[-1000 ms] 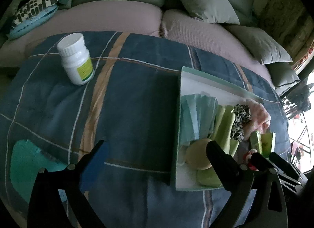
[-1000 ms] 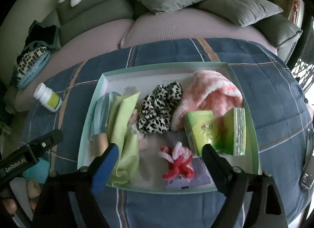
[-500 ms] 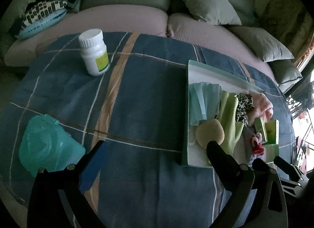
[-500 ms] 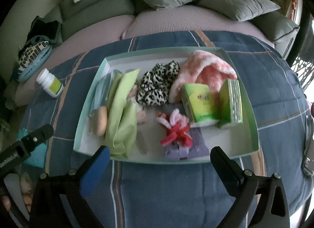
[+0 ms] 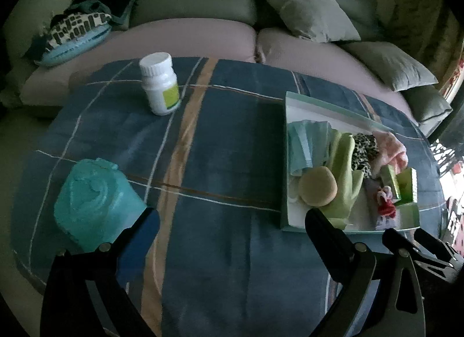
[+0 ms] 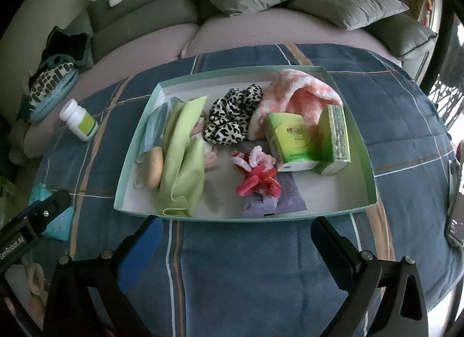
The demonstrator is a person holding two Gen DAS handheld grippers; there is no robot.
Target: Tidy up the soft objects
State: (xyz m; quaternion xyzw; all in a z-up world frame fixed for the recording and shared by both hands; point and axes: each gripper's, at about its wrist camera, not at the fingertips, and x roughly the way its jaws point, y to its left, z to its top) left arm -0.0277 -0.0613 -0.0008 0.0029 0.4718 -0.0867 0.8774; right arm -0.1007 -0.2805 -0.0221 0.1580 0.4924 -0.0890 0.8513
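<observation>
both wrist views look steeply down, close over the blanket (image 5: 232, 163), sharing the tray (image 6: 359, 139).

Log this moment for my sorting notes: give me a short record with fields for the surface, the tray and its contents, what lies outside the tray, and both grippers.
surface: blue plaid blanket
tray: pale green tray, on the blanket
in tray: leopard scrunchie, pink fluffy cloth, green tissue packs, lime cloth, red and pink hair tie
outside tray: white pill bottle, upright; teal bundle
left gripper: open, empty
right gripper: open, empty, jaws just widened
</observation>
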